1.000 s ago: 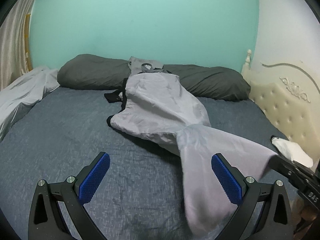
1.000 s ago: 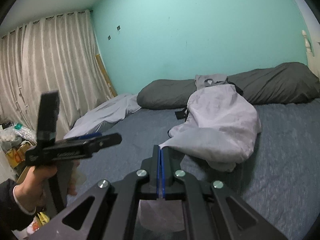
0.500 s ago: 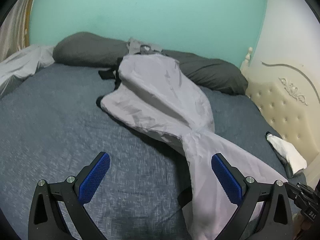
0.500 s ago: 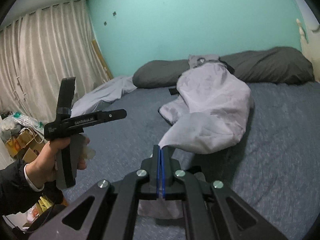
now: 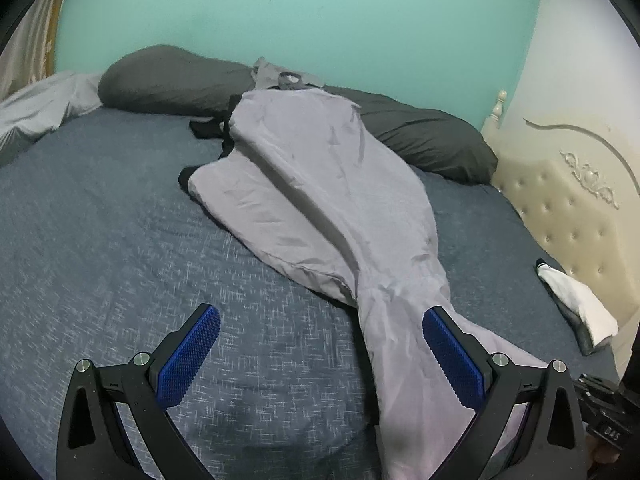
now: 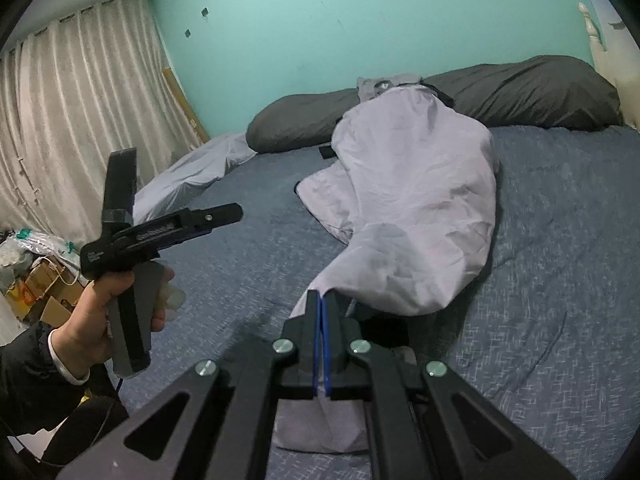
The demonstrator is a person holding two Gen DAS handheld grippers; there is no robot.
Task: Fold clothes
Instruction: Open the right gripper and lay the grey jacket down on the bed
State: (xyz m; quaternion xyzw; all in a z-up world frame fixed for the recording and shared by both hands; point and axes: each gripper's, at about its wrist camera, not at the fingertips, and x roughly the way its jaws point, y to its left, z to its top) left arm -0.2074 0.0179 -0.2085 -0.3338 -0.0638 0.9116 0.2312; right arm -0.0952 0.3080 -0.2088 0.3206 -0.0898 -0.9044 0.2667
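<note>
A pale grey garment [image 5: 320, 200] lies stretched across the blue bedspread [image 5: 100, 240], its far end against the dark pillows. In the right wrist view the same grey garment [image 6: 416, 208] runs down to my right gripper [image 6: 321, 300], which is shut on its near edge, and a flap of it hangs below the jaws. My left gripper [image 5: 320, 332] stands open just above the bedspread, nothing between its blue pads [image 5: 188, 354]; the garment passes beside its right finger. The left gripper [image 6: 216, 216] also shows at the left of the right wrist view, held in a person's hand.
Long dark grey pillows [image 5: 432, 136] line the far side by the teal wall. A light sheet [image 5: 36, 108] is bunched at the far left. A white sock [image 5: 580, 308] lies near the cream padded headboard [image 5: 568, 208]. Curtains [image 6: 72, 120] and boxes [image 6: 40, 280] stand beside the bed.
Both grippers have come down toward the bed. The garment, held up in a hump before, now lies longer and flatter on the bedspread. The right gripper has stayed shut on its edge.
</note>
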